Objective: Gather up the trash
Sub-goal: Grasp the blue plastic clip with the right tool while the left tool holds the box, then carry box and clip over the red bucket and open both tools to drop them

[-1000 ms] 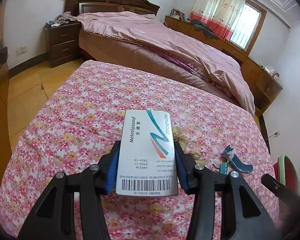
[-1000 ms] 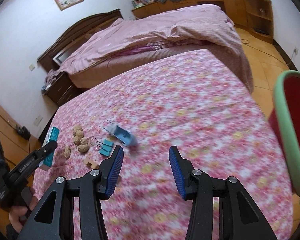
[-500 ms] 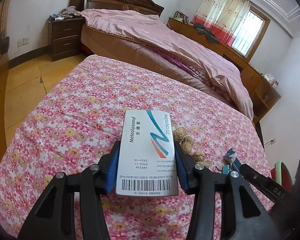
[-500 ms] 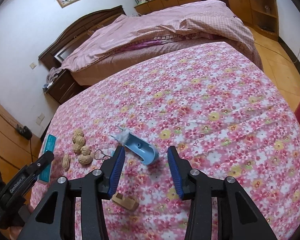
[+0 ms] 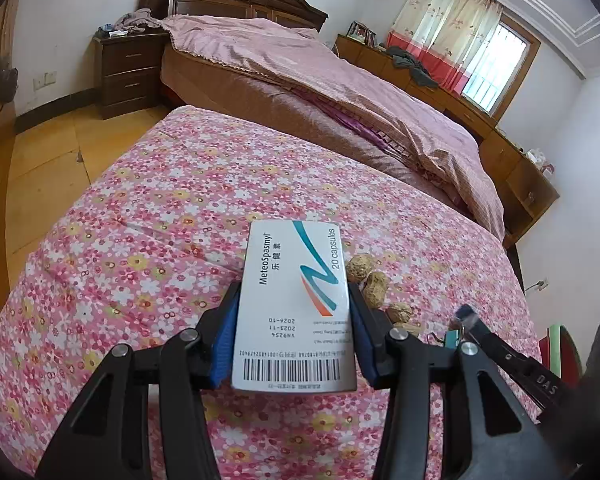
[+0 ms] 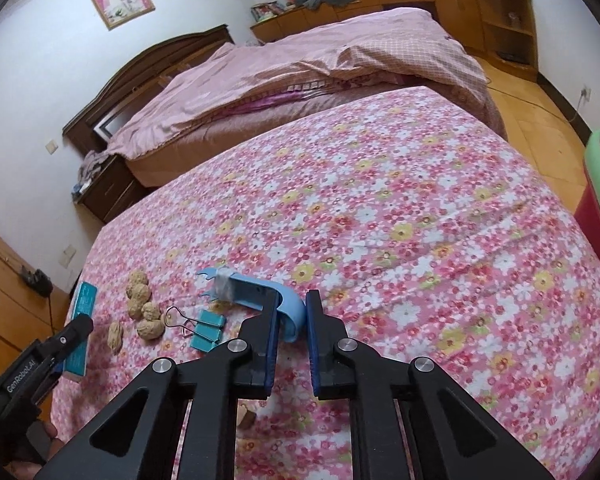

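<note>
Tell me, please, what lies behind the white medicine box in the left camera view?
Behind the medicine box, held by the left tool, lie walnuts on the floral cloth. The box covers the cloth directly behind it, so anything there cannot be seen.

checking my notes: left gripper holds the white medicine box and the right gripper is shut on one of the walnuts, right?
Not quite. The left gripper does hold the white medicine box, but the right gripper has just closed on the light blue plastic tool, not a walnut. The walnuts lie untouched on the floral sheet, as the right wrist view shows.
</note>
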{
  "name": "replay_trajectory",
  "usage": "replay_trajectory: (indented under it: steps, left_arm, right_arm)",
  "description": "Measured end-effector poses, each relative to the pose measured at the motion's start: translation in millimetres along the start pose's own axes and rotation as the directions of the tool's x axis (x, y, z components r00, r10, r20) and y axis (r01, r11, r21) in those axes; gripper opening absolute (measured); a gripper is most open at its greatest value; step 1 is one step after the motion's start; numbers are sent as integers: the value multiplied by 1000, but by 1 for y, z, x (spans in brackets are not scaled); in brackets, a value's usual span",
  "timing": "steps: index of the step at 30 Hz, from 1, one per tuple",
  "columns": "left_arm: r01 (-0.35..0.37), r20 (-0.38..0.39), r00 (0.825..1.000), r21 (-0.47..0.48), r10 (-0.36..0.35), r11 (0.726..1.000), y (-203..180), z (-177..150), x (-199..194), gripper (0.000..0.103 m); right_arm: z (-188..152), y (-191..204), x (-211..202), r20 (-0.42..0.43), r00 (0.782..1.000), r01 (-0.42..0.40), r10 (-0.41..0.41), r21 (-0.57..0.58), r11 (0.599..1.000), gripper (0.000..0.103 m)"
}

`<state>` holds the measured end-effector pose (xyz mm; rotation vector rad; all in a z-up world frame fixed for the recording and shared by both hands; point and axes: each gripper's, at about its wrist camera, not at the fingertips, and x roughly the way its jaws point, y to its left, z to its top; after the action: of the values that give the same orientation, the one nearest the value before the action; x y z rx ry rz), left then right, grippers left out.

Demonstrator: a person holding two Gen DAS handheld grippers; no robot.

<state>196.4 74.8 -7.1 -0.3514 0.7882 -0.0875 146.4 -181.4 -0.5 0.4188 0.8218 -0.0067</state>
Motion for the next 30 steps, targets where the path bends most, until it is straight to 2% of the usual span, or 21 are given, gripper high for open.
replay_trajectory:
  steps: [8,13,16,23,25,30]
  left_arm:
    - [-1,13,1000,-2,1,1000,0,0,-2,50]
    - [-15,40,999,23,15,1000,-7,-2,-4,50]
    - [-16,31,999,36,15,999,-12,-5,-2,50]
    - [26,11,1000,79,-27,997,-40,-8,-14,50]
    - [64,-4,998,92,-64,994,-54,-13,-22,50]
    - [119,-15,993,178,-118,977,-96,-32,-42,50]
  right_arm:
    - [1,-28,-45,53,999,6,-10,73,997,12]
    - [-8,-58,-83,90,995,24,-36,126,992,12]
    - [-13,-76,-106,116,991,42,-60,153,987,12]
    - [-24,-124,-152,169,979,69,-113,245,967,12]
    - [-27,-137,-164,188,973,78,-132,269,960,12]
    - [-36,-167,-190,226,961,82,-162,327,941,12]
